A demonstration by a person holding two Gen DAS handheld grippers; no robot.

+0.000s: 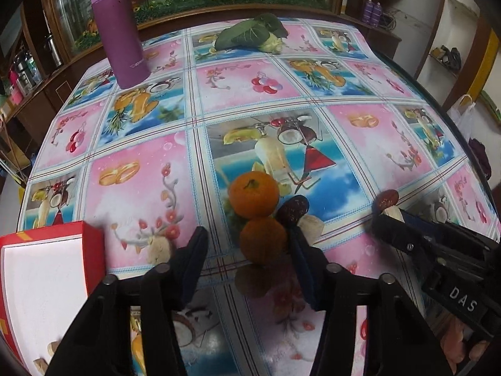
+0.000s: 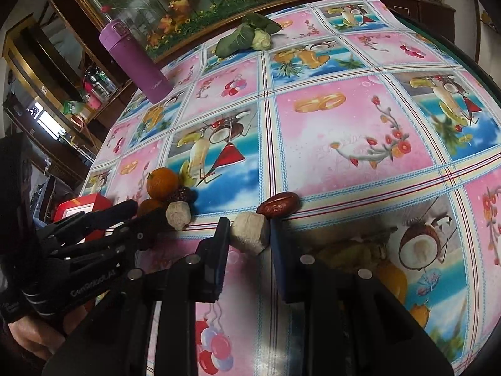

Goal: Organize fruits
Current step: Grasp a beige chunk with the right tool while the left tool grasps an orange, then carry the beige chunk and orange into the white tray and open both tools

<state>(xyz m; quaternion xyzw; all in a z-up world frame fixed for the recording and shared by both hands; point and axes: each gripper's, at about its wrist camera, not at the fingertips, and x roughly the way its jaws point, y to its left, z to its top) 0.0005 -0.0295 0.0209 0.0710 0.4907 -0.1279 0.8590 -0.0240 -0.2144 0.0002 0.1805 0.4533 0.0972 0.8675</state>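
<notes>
The right gripper (image 2: 250, 235) pinches a pale rough chunk (image 2: 250, 233); the left gripper (image 1: 247, 244) gapes around two oranges (image 1: 263, 239).

Left gripper (image 1: 247, 238) spread wide, low; right gripper (image 2: 249, 233) seemingly closed on something pale.

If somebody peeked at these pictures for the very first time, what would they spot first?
Probably the two bright oranges sitting together near the front of the table, right between the open fingers of the left gripper. Next, the tall purple bottle standing at the far left of the colourful tablecloth. In the right wrist view, the right gripper sits around a pale beige chunk, with a dark red date just beyond it.
</notes>
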